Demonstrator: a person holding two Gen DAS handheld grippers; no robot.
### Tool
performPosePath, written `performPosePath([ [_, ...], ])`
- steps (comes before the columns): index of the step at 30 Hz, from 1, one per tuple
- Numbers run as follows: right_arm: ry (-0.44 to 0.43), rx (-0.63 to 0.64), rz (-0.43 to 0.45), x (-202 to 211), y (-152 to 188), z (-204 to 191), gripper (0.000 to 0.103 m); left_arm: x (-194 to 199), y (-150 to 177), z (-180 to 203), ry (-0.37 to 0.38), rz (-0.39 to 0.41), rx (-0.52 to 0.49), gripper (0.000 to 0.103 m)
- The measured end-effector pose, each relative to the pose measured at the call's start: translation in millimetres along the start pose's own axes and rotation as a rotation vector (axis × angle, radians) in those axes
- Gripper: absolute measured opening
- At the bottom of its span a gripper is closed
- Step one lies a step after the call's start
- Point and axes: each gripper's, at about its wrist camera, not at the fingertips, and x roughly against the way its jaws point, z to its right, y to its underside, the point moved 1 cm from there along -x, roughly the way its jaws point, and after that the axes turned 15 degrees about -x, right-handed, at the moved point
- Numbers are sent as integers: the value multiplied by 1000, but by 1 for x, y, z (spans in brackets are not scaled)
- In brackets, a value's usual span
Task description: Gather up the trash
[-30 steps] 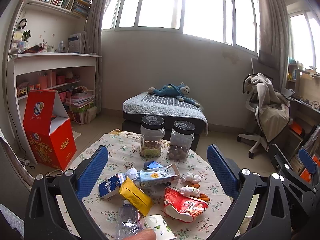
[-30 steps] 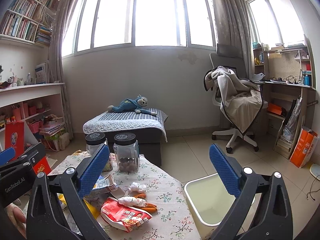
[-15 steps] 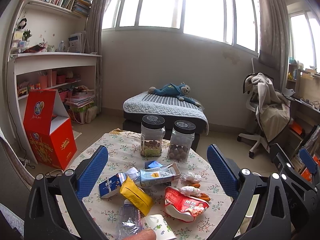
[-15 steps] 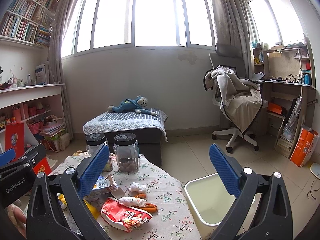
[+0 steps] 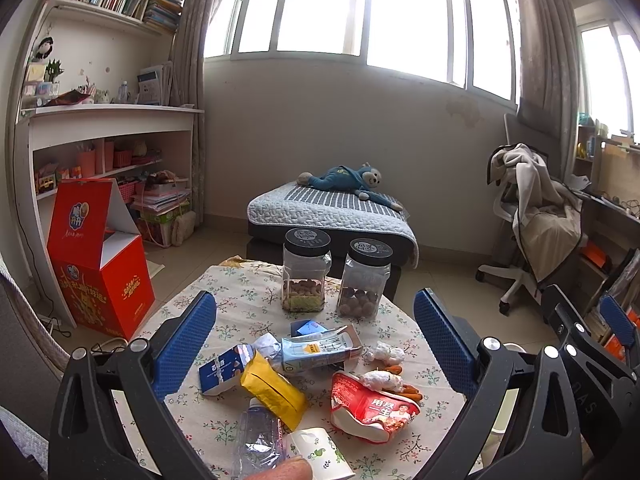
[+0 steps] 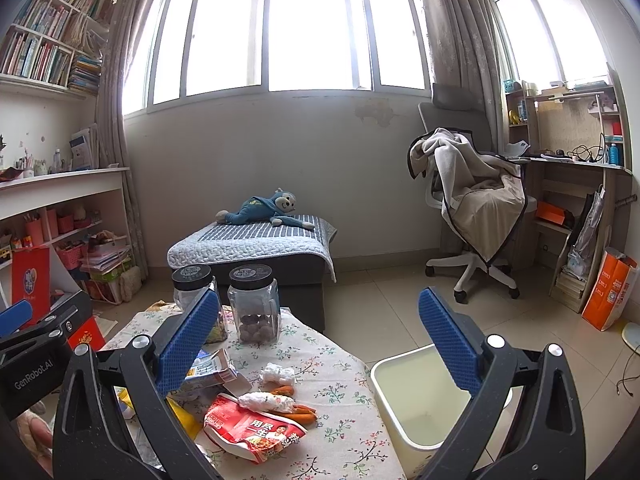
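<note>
On the small table (image 5: 256,308), draped in a cream cloth printed with little floral sprigs, the trash lies in a loose heap. A glossy red snack wrapper (image 5: 370,408) sits crumpled at the near right, with a twisted white plastic wrap (image 5: 380,380) and some orange carrot-like bits (image 5: 408,392) touching its far edge. Just left of it lies a yellow foil pouch (image 5: 272,390), creased and flattened, overlapping a small blue and white carton (image 5: 222,372). Behind these a larger pale-blue drink carton (image 5: 320,350) lies on its side, and a white wad of tissue (image 5: 384,354) rests just to its right. A crushed clear plastic bottle (image 5: 258,444) and a printed paper cup (image 5: 320,452) lie nearest the camera.

At the far side of the cloth stand two upright clear plastic jars (image 5: 306,276) with black screw lids, both partly filled with round brown snacks.

Beside the table's right edge on the tiled floor sits a cream plastic waste bin (image 6: 404,412), squarish with rounded corners.

The left gripper (image 5: 316,324) hangs above the heap, its blue dimpled pads spread wide and gripping nothing. The right gripper (image 6: 320,332) is likewise spread wide and empty, one pad over the cloth, the other over the bin.
</note>
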Motion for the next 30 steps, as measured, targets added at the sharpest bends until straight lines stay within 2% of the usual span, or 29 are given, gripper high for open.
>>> performPosePath([
  [11, 4, 2, -11, -1, 1, 0, 96, 0, 0, 1, -2, 2, -6, 96],
  [20, 6, 12, -8, 0, 2, -1, 96, -2, 15, -2, -7, 6, -8, 96],
  [28, 7, 16, -7, 0, 2, 0, 96, -2, 15, -2, -25, 34, -44, 96],
  [30, 4, 8, -16, -2, 2, 0, 96, -1, 10, 2, -48, 70, -99, 96],
])
